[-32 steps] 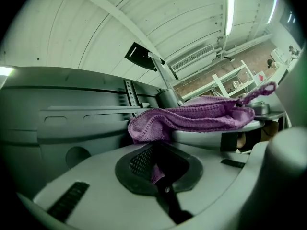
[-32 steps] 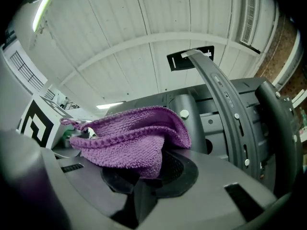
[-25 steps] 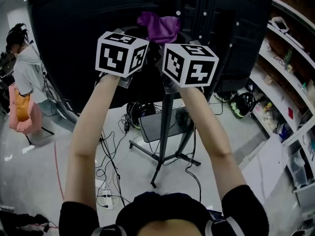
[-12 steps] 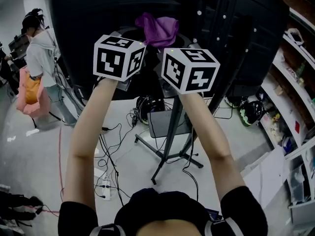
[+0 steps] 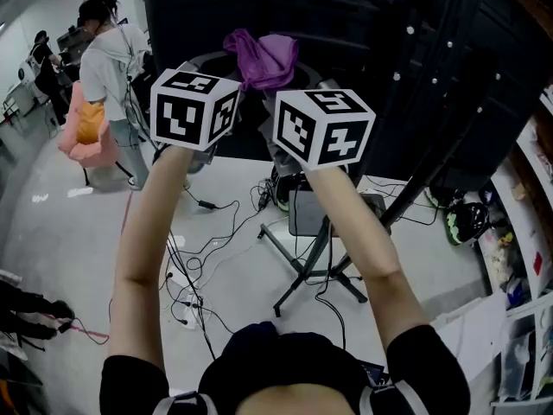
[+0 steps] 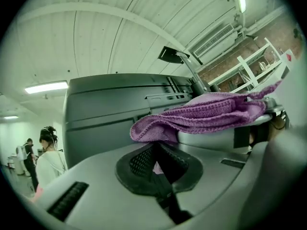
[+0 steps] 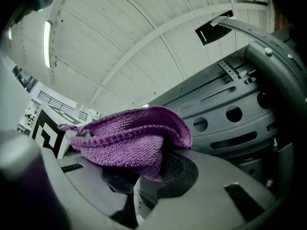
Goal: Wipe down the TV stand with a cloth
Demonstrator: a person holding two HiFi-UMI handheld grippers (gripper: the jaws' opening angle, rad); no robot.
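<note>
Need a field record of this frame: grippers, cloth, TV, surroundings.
left gripper: shut on purple cloth
right gripper: shut on the same cloth
cloth state: bunched, raised between both grippers
TV back panel: dark, directly ahead of the cloth; contact cannot be told
stand legs: on the floor below the arms
cables: loose on the floor around the legs
bystander: standing, far left
shelving: right edge

One purple cloth [image 5: 262,57], two grippers [image 6: 154,164] [image 7: 152,172], one TV stand [image 5: 297,277], two bystanders [image 5: 108,59] [image 5: 41,54].
</note>
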